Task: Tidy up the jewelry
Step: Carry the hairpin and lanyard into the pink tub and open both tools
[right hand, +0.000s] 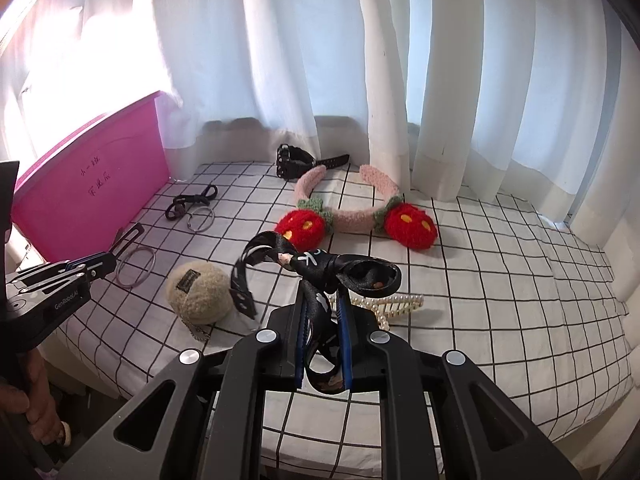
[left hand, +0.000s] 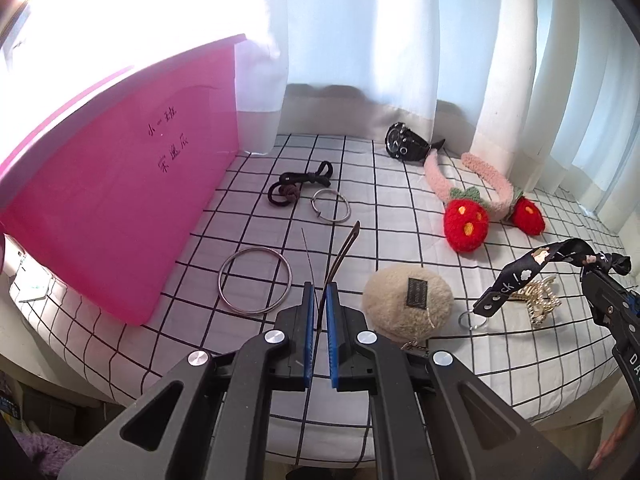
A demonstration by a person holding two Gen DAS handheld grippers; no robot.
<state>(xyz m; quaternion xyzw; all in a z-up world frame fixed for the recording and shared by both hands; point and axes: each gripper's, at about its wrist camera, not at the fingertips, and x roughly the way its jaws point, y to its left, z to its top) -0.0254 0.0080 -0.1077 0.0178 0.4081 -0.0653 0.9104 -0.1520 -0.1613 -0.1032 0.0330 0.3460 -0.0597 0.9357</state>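
Black-and-white checked cloth [left hand: 400,240] fills the frame's centre. Left gripper [left hand: 319,300], lower centre, is clamped on a thin metal hair clip [left hand: 344,252]. Right gripper [right hand: 322,316], lower centre of its view, pinches a black printed ribbon [right hand: 320,264]. Silver bangle [left hand: 255,280] lies left of centre; strawberry headband [left hand: 468,200] upper right; pink box [left hand: 120,184] left.

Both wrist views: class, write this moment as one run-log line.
left tool: shut on thin metal hair clip | right tool: shut on black printed ribbon | both items lifted off checked cloth
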